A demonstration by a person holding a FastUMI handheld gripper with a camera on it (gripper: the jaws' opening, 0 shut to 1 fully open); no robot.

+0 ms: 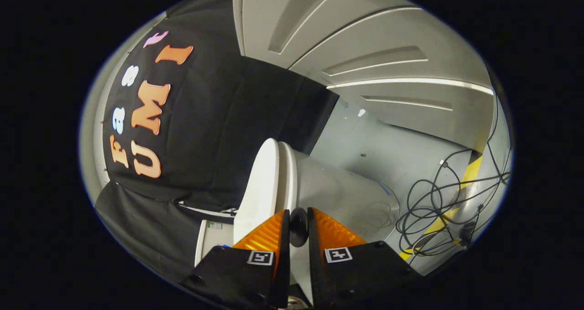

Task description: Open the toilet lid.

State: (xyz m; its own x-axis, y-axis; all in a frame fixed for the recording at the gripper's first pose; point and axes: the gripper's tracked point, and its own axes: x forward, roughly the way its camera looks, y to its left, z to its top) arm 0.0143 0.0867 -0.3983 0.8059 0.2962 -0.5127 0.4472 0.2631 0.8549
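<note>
While the gripper has its orange fingers nearly together, pinching a small black knob, the white toilet lid rises just beyond them. Past the toilet lie grey floor, tangled black cables and yellow tape.
</note>
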